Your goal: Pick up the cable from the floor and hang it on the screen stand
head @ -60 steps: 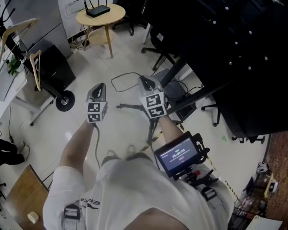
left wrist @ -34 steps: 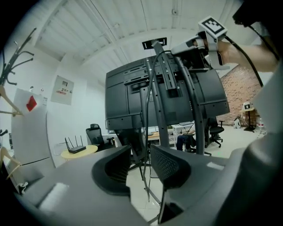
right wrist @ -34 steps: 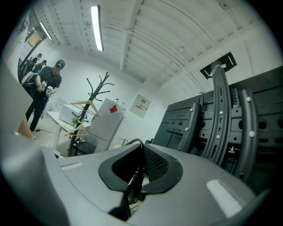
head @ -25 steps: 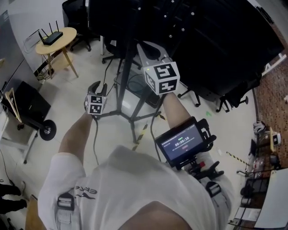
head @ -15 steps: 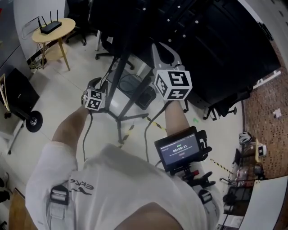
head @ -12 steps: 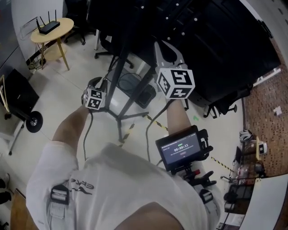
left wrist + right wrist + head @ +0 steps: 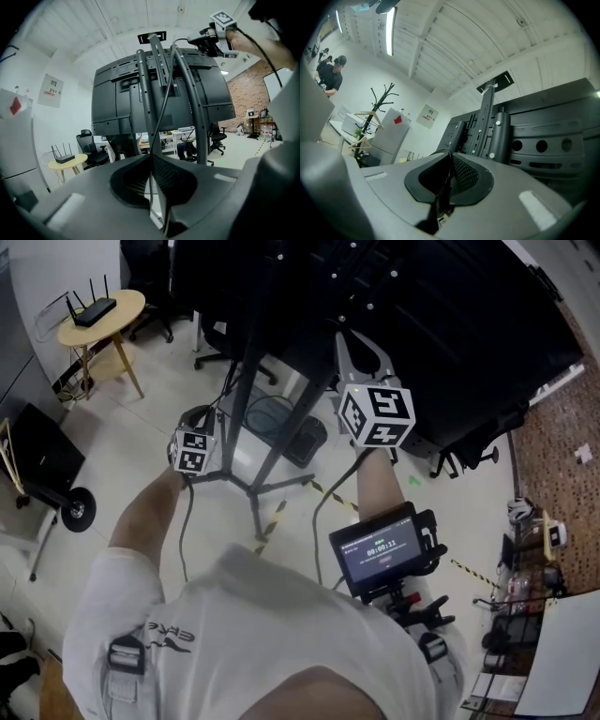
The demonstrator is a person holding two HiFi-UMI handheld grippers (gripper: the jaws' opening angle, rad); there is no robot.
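Cable (image 7: pixel 162 112) is clamped by right gripper (image 7: pixel 448 161); left gripper (image 7: pixel 151 161) has just been closed on it. If pulled taut, it could be snagged on the stand (image 7: pixel 144 93).

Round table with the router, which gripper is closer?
Left. The left gripper, jaws just closing on the cable, is beside the stand legs toward the table; the right gripper is across, up by the screen.

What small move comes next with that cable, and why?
Probably carry the right gripper over the top of the stand, draping the cable: it grips the cable high, and the fingers of the left gripper just closed on it lower.
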